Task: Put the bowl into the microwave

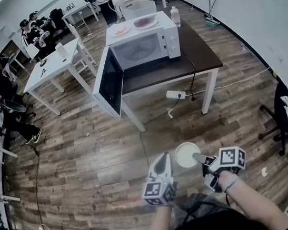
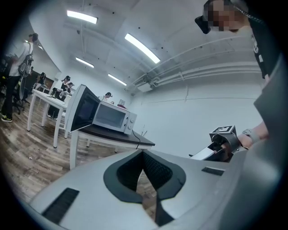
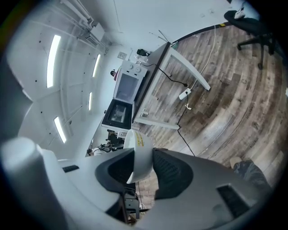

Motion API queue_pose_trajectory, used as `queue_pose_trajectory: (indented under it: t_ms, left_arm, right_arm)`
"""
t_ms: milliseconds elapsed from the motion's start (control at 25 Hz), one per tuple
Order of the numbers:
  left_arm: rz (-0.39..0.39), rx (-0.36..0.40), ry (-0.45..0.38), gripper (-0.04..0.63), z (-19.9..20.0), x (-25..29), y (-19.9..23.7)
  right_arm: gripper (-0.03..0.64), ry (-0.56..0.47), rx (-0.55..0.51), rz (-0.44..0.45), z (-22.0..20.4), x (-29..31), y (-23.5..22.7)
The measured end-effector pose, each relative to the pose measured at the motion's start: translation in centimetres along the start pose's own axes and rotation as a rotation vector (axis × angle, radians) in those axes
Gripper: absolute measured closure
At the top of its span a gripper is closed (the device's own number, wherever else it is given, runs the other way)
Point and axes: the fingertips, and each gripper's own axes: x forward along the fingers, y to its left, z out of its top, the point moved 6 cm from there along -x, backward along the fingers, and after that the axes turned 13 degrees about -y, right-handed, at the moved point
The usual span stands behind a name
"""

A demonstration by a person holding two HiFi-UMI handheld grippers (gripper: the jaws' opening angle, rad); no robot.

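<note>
The white bowl (image 1: 186, 154) hangs above the wooden floor, tipped on its side, with my right gripper (image 1: 197, 158) shut on its rim. In the right gripper view the bowl's wall (image 3: 137, 155) sits clamped between the two dark pads. My left gripper (image 1: 164, 157) is just left of the bowl, shut with nothing in it; its pads (image 2: 155, 170) meet at the tip. The white microwave (image 1: 143, 44) stands on a dark table (image 1: 199, 56) some way ahead, its door (image 1: 109, 84) swung wide open to the left. It also shows in both gripper views as the microwave (image 2: 111, 117) and microwave (image 3: 128, 87).
Two plates (image 1: 132, 26) lie on the microwave and a bottle (image 1: 174, 15) stands beside it. A power strip (image 1: 176, 95) and its cables lie on the floor under the table. White tables (image 1: 52, 66) with seated people are at the left, an office chair (image 1: 287, 113) at the right.
</note>
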Motion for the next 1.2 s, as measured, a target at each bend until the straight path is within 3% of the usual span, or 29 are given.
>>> queue_pose_trajectory:
  t_ms: [720, 1200]
  left_arm:
    - [0.066, 0.016, -0.009, 0.595, -0.9, 3.7, -0.3]
    - [0.069, 0.001, -0.013, 0.595, -0.6, 8.5, 2.3]
  right_arm:
    - [0.491, 0.028, 0.006, 0.041, 4.6, 2.0, 0.2]
    - [0.491, 0.022, 0.01, 0.01, 7.7, 5.4, 0.2]
